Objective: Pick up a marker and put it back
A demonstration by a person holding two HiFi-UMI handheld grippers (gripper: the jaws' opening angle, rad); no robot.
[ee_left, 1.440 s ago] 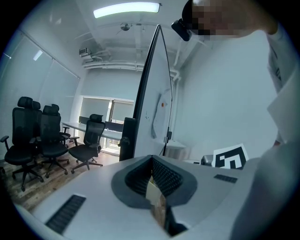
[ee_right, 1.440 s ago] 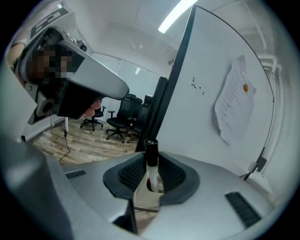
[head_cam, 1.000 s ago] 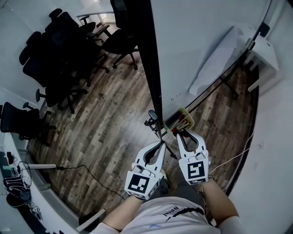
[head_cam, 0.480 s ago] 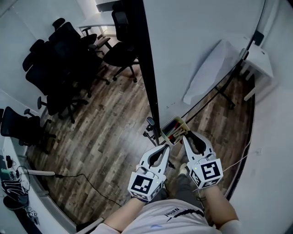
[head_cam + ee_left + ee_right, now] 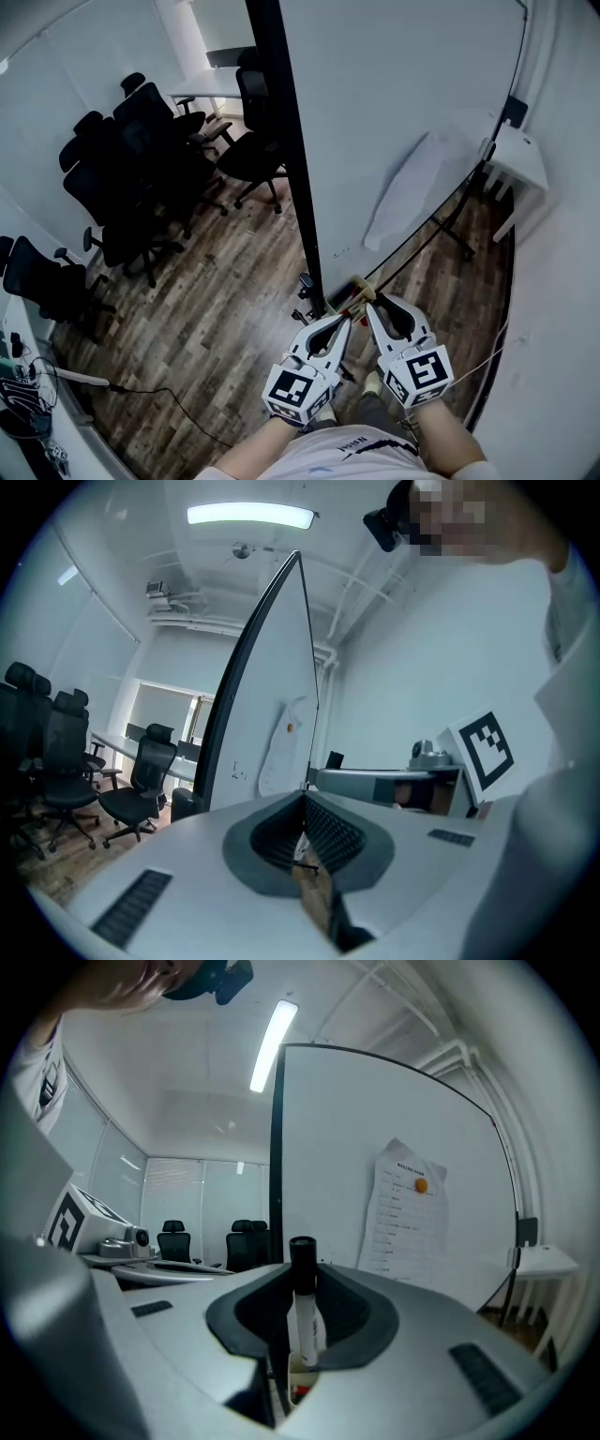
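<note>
At the far left we see black office chairs (image 5: 141, 159) on the wood floor (image 5: 225, 323). Next comes our left gripper (image 5: 344, 322), its fingers clenched together on nothing, near the foot of the whiteboard (image 5: 403, 103). Just beside it the marker tray (image 5: 349, 294) sits on the board's lower edge. Our right gripper (image 5: 369, 306) hovers at the tray, fingers grasping the marker (image 5: 304, 1321) upright, black cap uppermost. Farther right, a paper sheet (image 5: 405, 192) hangs on the board.
</note>
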